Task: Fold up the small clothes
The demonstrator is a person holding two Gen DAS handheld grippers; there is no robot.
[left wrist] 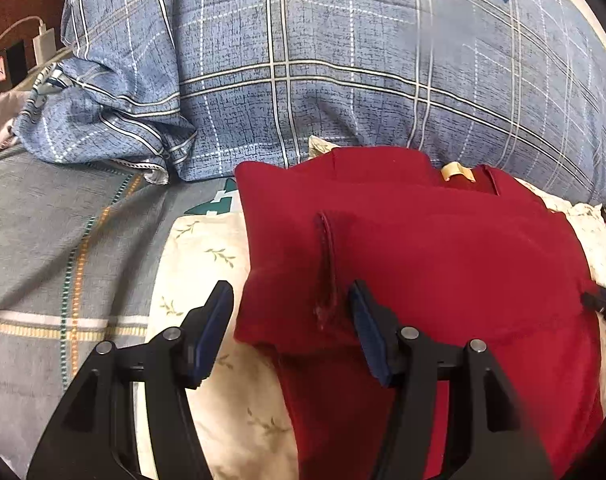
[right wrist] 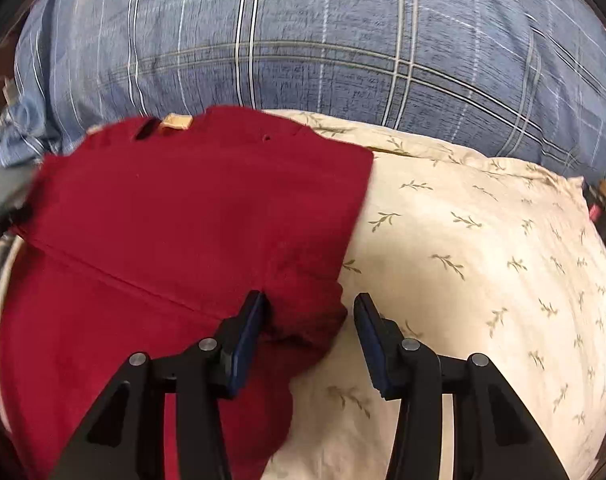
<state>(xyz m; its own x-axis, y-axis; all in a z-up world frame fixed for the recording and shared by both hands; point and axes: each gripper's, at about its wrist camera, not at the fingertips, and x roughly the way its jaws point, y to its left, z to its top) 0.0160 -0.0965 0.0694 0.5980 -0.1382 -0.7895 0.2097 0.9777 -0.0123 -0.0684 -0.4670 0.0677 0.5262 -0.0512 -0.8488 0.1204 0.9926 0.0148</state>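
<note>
Red garment [left wrist: 443, 248]: it is lying on the cream pillow [right wrist: 483, 240], with its sides folded inward; a beige label [left wrist: 458, 172] is showing at the far edge.
Left gripper [left wrist: 291, 300]: its fingers are standing wide apart and holding nothing; they are hovering over the garment's left folded edge, where a seam ridge [left wrist: 327, 264] is rising between them.
Right gripper [right wrist: 309, 312]: its fingers are also spread wide and gripping nothing; the garment's right folded corner is lying between them.
Behind: a blue plaid pillow [left wrist: 343, 60] is lying just beyond the garment and touching the cream pillow.
Left side: a grey striped sheet [left wrist: 43, 240] is spreading out, and a white charger [left wrist: 43, 42] with a cable is sitting far back.
</note>
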